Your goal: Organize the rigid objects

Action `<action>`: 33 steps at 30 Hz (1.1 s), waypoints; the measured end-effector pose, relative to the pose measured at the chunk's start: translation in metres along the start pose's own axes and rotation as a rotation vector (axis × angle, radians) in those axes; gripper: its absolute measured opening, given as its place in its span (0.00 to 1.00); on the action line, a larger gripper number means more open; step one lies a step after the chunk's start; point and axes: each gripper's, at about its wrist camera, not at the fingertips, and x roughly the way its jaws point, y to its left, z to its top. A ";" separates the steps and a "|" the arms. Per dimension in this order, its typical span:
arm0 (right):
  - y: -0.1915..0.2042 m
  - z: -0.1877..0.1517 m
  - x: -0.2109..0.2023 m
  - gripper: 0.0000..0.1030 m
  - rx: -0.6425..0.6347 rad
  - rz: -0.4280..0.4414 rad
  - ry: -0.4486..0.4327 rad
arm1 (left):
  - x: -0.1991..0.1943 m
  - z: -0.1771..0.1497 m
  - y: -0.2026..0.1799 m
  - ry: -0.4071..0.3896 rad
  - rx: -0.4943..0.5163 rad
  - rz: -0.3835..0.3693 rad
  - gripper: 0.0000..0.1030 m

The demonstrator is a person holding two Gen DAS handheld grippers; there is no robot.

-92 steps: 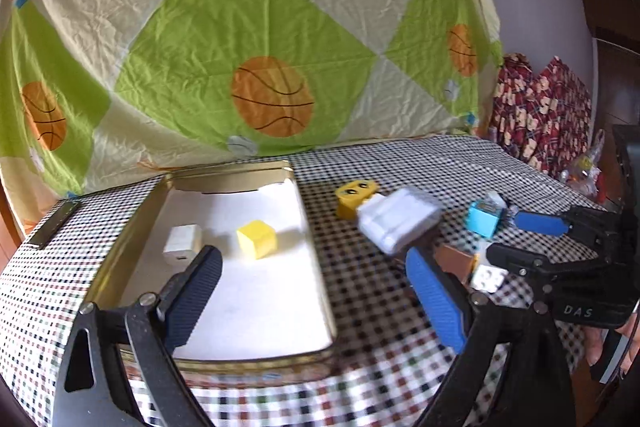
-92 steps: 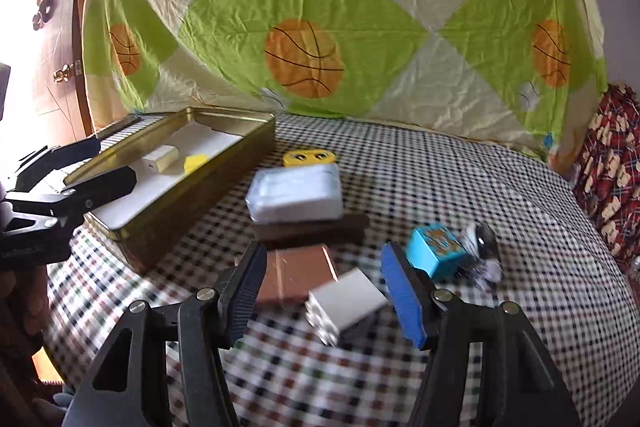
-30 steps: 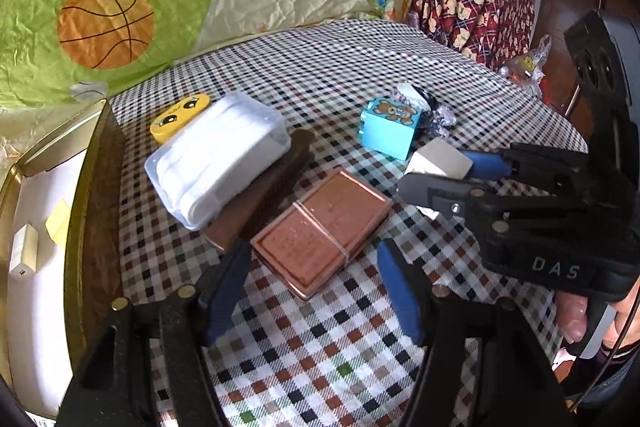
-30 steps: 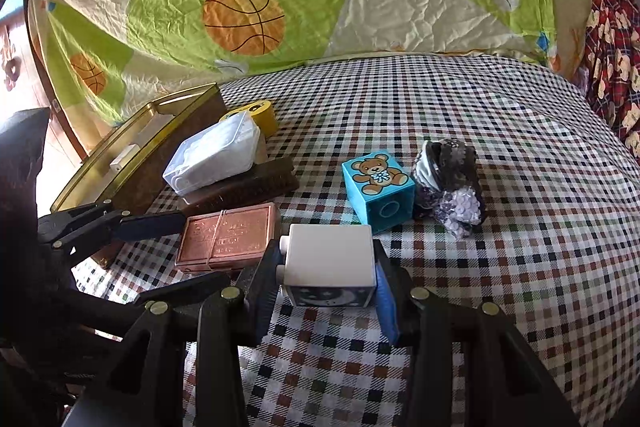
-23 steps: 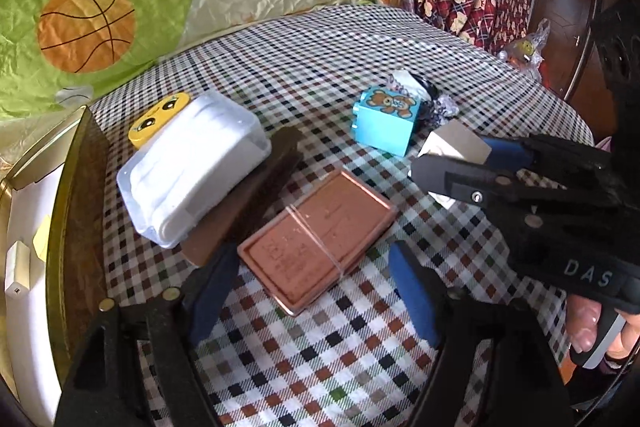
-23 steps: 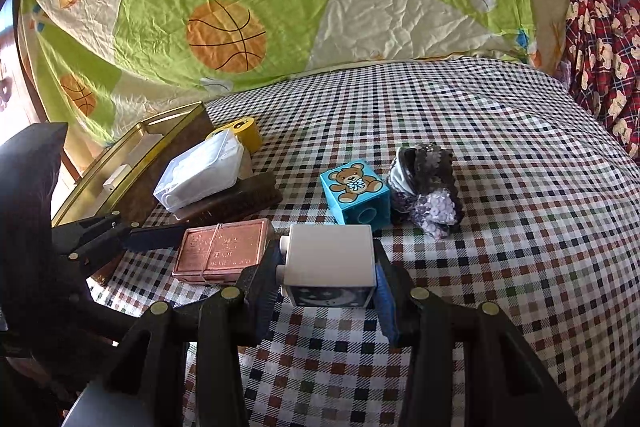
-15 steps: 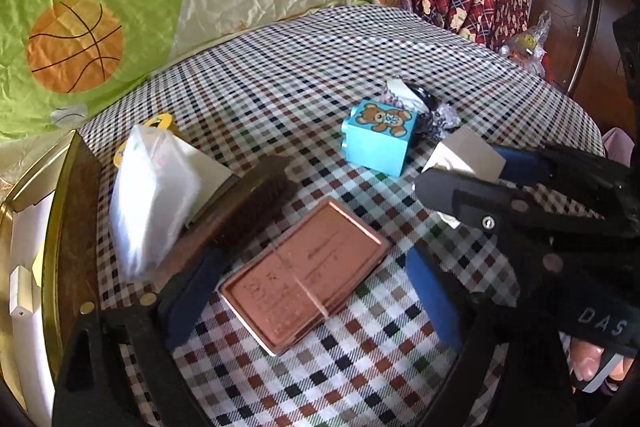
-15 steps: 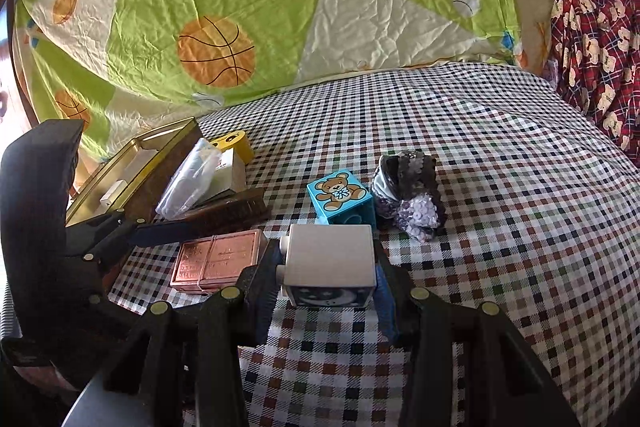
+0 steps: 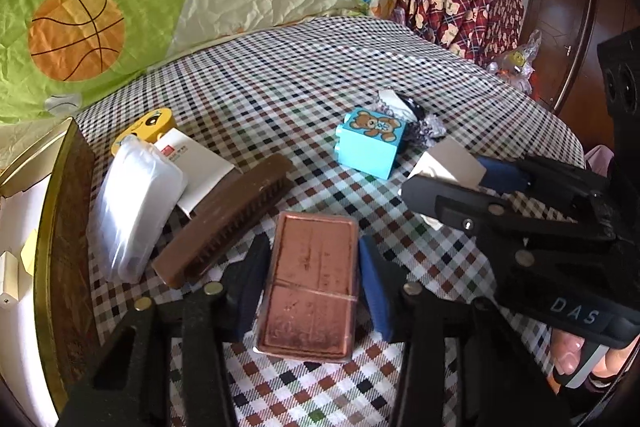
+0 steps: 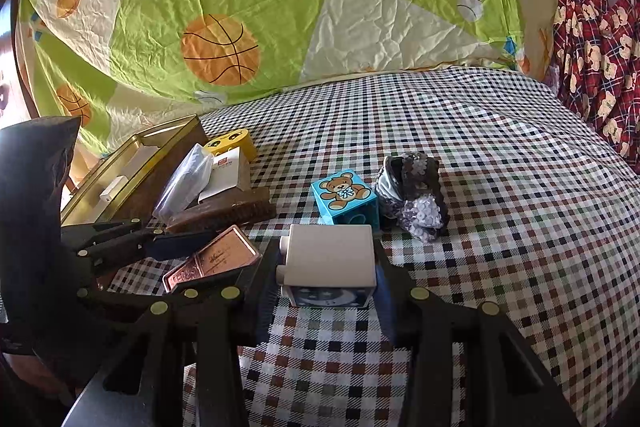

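Here the left tongs (image 9: 310,279) have just been closing and now clamp the copper tin (image 9: 310,283) by its long sides, low over the checked surface (image 9: 304,75), while the right tongs (image 10: 326,267) grip a white block (image 10: 330,259). At the left edge the gold tray (image 9: 60,227) holds a small white piece (image 9: 8,283) and a yellow one (image 9: 28,251). Between tray and tin lie a clear box (image 9: 132,211), a brown brush (image 9: 228,215) and a yellow block (image 9: 148,125); a blue bear block (image 9: 370,143) sits farther right.

Glossy copper-toned case (image 9: 310,285), shiny gold metal tin (image 10: 132,155), matt checked cloth tablecloth (image 10: 500,187).
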 end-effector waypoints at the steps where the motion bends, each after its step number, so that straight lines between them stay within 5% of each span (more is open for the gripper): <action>1: 0.001 0.000 0.000 0.44 -0.002 0.000 0.001 | 0.000 -0.001 0.000 0.004 0.000 -0.002 0.48; 4: 0.001 0.000 0.001 0.43 -0.006 0.000 0.003 | 0.004 -0.004 -0.006 0.042 0.028 -0.010 0.71; 6: 0.001 0.000 0.001 0.43 -0.007 0.001 0.003 | 0.001 -0.005 -0.010 0.031 0.041 0.009 0.63; 8: 0.001 0.000 0.001 0.44 -0.009 0.001 0.003 | -0.001 -0.006 -0.008 0.021 0.030 0.004 0.45; 21: 0.006 -0.002 -0.003 0.43 -0.032 0.001 -0.018 | -0.027 -0.016 0.041 -0.117 -0.205 -0.044 0.44; 33: 0.012 -0.004 -0.013 0.43 -0.063 -0.003 -0.073 | -0.049 -0.016 0.034 -0.240 -0.184 0.063 0.44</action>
